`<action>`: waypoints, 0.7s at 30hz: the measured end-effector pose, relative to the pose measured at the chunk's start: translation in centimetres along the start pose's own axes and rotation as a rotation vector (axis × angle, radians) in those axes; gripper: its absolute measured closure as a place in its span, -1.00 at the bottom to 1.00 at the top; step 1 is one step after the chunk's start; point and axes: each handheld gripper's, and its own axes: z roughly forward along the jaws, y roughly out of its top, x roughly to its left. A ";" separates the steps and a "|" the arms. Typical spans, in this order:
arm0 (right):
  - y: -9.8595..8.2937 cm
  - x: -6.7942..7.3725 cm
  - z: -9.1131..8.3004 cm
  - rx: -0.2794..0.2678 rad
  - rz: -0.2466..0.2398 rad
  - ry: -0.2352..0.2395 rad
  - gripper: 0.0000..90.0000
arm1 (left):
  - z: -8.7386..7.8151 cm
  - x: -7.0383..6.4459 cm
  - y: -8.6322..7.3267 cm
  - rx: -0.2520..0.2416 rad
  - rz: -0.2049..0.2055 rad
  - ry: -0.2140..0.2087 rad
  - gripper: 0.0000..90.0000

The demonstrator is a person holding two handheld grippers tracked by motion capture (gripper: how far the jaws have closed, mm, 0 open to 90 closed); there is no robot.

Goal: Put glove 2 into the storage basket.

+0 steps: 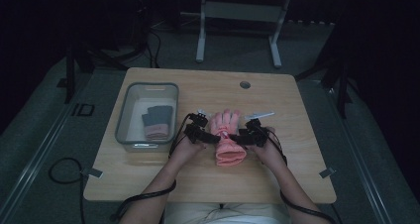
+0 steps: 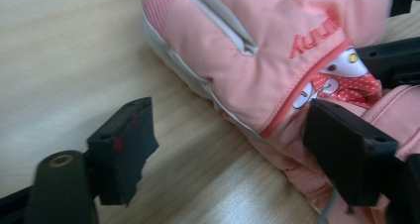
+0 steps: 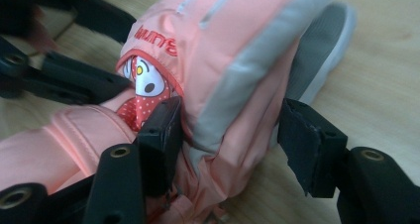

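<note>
A pink padded glove point(image 1: 227, 137) with grey trim and a cartoon patch lies flat on the wooden table point(image 1: 198, 179), fingers pointing away from the person. My left gripper point(image 1: 210, 137) stands open at the glove's left side. In the left gripper view the gripper point(image 2: 233, 125) has one jaw over bare wood and the other over the glove point(image 2: 257, 30). My right gripper point(image 1: 237, 137) is open at the glove's right side. In the right gripper view it point(image 3: 233, 122) straddles the grey-trimmed edge of the glove point(image 3: 233, 45), one jaw by the patch, the other beside the glove.
A clear plastic bin point(image 1: 124, 110) stands at the table's left and holds folded grey and pink fabric point(image 1: 157, 122). A round cable hole point(image 1: 244, 84) sits near the far edge. A metal desk frame point(image 1: 237, 11) stands on the floor beyond the table.
</note>
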 end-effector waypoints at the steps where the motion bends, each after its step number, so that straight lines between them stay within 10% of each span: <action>1: -0.1 -0.3 0.2 0.003 0.027 0.021 -0.05 | 0.1 0.2 -0.1 -0.003 -0.012 -0.023 -0.49; 4: -0.2 -1.0 0.6 0.012 0.097 0.084 -0.05 | 0.9 0.8 -0.3 -0.009 -0.062 -0.093 -0.39; 7: -0.5 -1.4 0.8 -0.001 0.123 0.119 0.03 | 1.4 1.1 -0.4 -0.024 -0.093 -0.210 0.13; 12: -0.7 -0.5 0.1 -0.041 0.084 0.087 0.37 | 0.9 0.3 -0.1 -0.055 -0.048 -0.210 0.69; 21: 0.6 1.4 -2.1 -0.126 0.035 0.060 0.43 | -2.4 -0.4 0.9 -0.120 -0.007 -0.203 0.75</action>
